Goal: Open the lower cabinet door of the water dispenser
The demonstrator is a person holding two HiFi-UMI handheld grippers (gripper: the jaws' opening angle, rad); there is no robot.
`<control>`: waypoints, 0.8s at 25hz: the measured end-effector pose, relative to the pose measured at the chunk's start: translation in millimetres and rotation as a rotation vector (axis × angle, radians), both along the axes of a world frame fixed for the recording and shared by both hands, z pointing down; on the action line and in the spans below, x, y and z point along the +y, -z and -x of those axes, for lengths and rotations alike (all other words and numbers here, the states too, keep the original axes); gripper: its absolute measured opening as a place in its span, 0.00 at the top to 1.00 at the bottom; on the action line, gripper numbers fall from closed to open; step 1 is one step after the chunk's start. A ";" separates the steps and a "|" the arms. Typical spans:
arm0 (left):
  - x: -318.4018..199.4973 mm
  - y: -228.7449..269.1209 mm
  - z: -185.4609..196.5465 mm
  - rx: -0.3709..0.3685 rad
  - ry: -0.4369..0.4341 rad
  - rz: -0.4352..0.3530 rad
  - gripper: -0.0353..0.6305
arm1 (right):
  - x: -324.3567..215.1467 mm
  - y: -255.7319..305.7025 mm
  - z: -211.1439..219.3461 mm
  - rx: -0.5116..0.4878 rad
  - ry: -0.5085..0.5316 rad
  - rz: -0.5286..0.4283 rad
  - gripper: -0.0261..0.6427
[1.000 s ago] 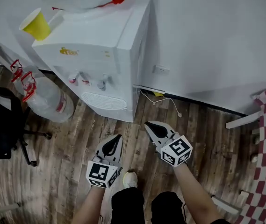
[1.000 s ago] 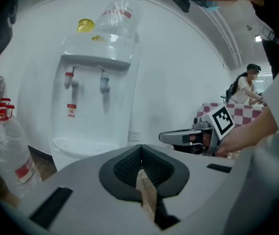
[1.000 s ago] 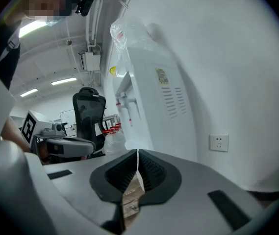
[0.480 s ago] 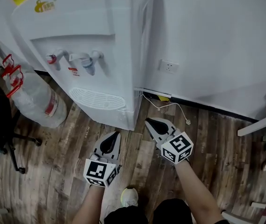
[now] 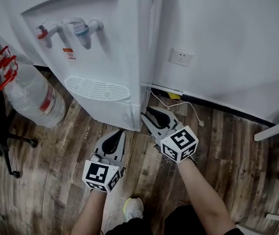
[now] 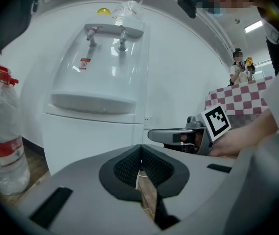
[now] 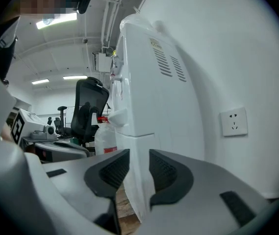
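Opening just now, the right hand-held gripper frames the lower cabinet door edge, unpinched; a shallow bite could slip off. Meanwhile the left hand-held gripper is clenched, empty.

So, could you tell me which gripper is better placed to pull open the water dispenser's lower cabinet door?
Probably right. The right gripper sits at the lower cabinet door's corner edge, its jaws just opening, that edge between them. The left gripper is shut and farther back.
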State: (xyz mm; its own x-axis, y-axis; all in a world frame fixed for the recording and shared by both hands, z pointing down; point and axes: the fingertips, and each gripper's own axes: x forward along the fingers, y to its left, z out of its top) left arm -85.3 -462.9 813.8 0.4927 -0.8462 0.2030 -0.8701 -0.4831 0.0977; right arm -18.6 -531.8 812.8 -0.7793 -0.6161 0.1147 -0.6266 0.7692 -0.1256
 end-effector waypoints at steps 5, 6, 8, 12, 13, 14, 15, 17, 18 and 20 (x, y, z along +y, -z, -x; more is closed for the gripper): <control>1.8 6.3 8.1 0.001 0.032 -0.022 0.93 | -15.0 11.7 9.0 -0.012 -0.005 -0.037 0.67; 2.6 5.9 10.0 -0.002 0.037 -0.021 0.93 | -16.6 12.7 11.8 -0.006 -0.001 -0.044 0.66; 4.2 4.8 12.2 -0.006 0.042 -0.018 0.93 | -18.8 13.4 15.6 0.007 0.004 -0.053 0.66; 6.5 5.8 14.7 -0.014 0.048 -0.018 0.93 | -22.9 9.5 18.5 0.022 0.001 -0.056 0.66; 7.1 6.3 15.7 -0.017 0.050 -0.019 0.93 | -23.7 7.8 19.5 0.028 -0.002 -0.058 0.66; 7.2 7.0 17.1 -0.020 0.055 -0.022 0.93 | -24.7 6.7 20.1 0.035 -0.007 -0.062 0.65; 7.1 8.2 19.2 -0.022 0.063 -0.026 0.93 | -26.0 6.3 20.2 0.042 -0.013 -0.069 0.66; 6.8 11.1 24.7 -0.023 0.086 -0.036 0.92 | -27.4 6.7 20.3 0.053 -0.025 -0.081 0.65; 7.1 12.2 27.4 -0.023 0.096 -0.041 0.92 | -27.2 6.8 20.4 0.059 -0.035 -0.086 0.65; 8.5 12.7 30.9 -0.025 0.110 -0.045 0.92 | -26.3 6.7 20.5 0.069 -0.059 -0.094 0.66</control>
